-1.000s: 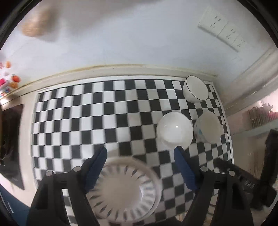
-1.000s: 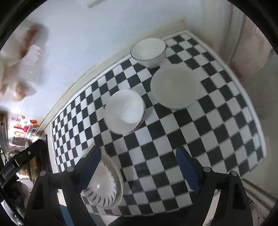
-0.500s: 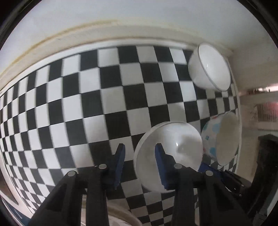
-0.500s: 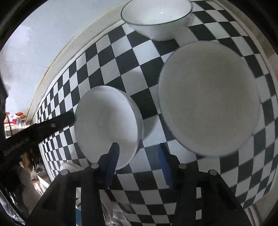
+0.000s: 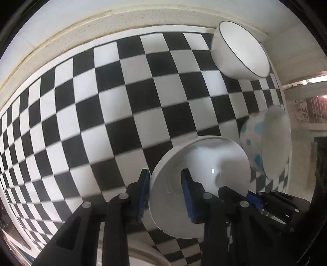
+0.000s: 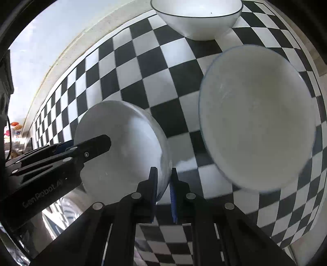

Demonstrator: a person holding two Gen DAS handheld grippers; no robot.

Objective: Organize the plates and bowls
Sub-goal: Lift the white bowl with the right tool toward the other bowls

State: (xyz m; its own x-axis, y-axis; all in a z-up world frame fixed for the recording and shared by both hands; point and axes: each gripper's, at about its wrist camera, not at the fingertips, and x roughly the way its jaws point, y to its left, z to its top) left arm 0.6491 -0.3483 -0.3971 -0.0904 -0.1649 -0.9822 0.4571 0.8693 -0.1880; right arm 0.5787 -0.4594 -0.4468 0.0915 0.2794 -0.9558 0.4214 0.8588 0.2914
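Note:
A plain white bowl (image 5: 206,163) sits on the checkered cloth; it also shows in the right wrist view (image 6: 122,147). My left gripper (image 5: 165,180) straddles its left rim, one finger outside and one inside, closed on the rim. My right gripper (image 6: 163,176) pinches the same bowl's right rim. A bowl with blue flowers (image 5: 265,143) stands just right of it and looks white inside in the right wrist view (image 6: 257,118). A white bowl with a dark rim (image 5: 239,59) stands at the back, also in the right wrist view (image 6: 196,18).
The black and white checkered cloth (image 5: 122,102) covers the table up to a cream wall ledge (image 5: 102,22). A ribbed white plate (image 6: 65,206) lies at the near left under the left gripper's arm. Shelves (image 5: 306,106) stand beyond the table's right edge.
Both grippers came down from above the table to the plain white bowl and closed on its opposite rims. The ribbed plate dropped out of the left view.

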